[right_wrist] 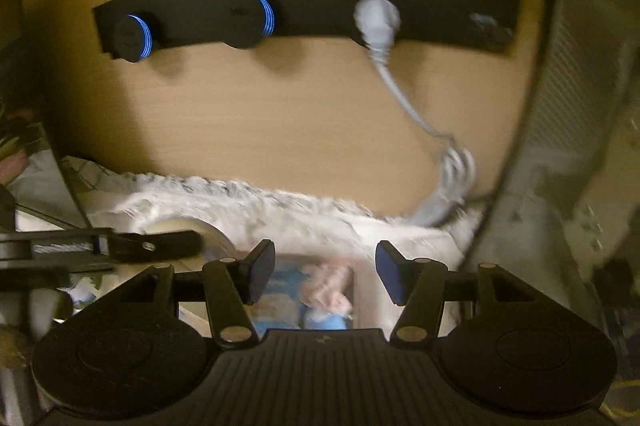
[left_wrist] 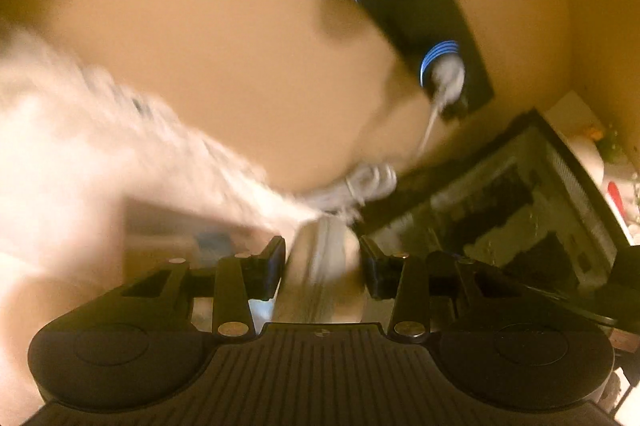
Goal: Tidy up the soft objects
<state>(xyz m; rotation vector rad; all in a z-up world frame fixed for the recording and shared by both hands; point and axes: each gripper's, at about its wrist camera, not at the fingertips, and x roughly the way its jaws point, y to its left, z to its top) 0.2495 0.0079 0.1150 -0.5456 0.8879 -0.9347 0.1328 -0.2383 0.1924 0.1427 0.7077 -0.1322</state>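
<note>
A fluffy white soft object [left_wrist: 80,153] stretches blurred across the left of the left wrist view; it also shows as a white furry band [right_wrist: 256,209] in the right wrist view. My left gripper [left_wrist: 322,264] has a pale roll-like soft object [left_wrist: 320,278] between its fingers; the jaws stand apart around it, and contact is unclear. My right gripper [right_wrist: 325,276] is open and empty above a white box opening with blue and pink soft items [right_wrist: 320,294]. The left gripper's finger [right_wrist: 156,246] shows at the left of the right wrist view.
A black wall strip [right_wrist: 304,5] holds two blue-lit knobs and a white plug with a coiled cable [right_wrist: 452,177]. A grey perforated case [left_wrist: 520,218] stands at the right, seen also in the right wrist view [right_wrist: 580,105]. Wood wall behind.
</note>
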